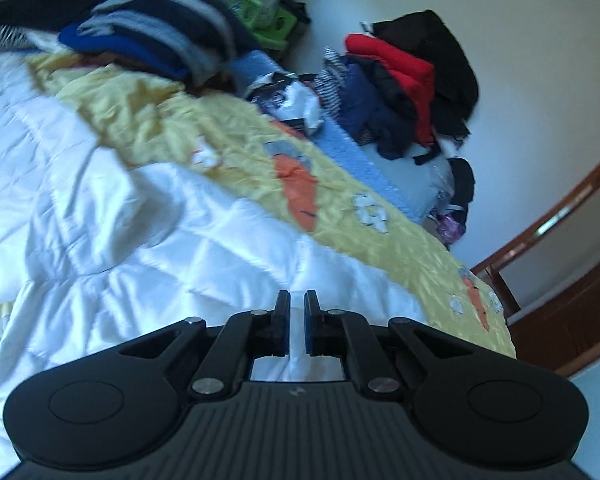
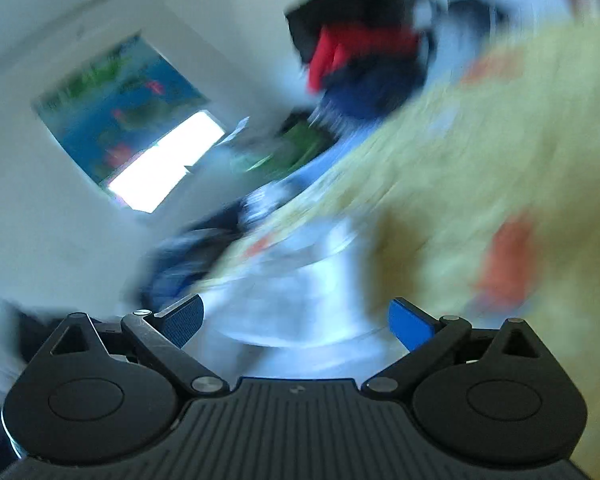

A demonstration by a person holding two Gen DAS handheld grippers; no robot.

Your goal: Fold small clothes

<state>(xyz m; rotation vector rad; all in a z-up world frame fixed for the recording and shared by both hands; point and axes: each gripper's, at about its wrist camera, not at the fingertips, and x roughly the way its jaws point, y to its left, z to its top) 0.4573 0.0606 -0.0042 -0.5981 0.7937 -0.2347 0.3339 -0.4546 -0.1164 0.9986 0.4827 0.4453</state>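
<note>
The left gripper [image 1: 297, 322] is held over the white quilt [image 1: 120, 220] with its jaws nearly together on nothing; the right gripper's [image 2: 296, 322] jaws are spread wide, empty. The clothes to be folded are heaped far off: a striped pile [image 1: 160, 36] and a red-and-black heap [image 1: 412, 76]. With the right view heavily smeared, quilt could be pinched instead of a garment

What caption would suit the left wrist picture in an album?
Nearly shut, empty left hand-held gripper above a white and yellow quilt, clothes pile beyond.
</note>
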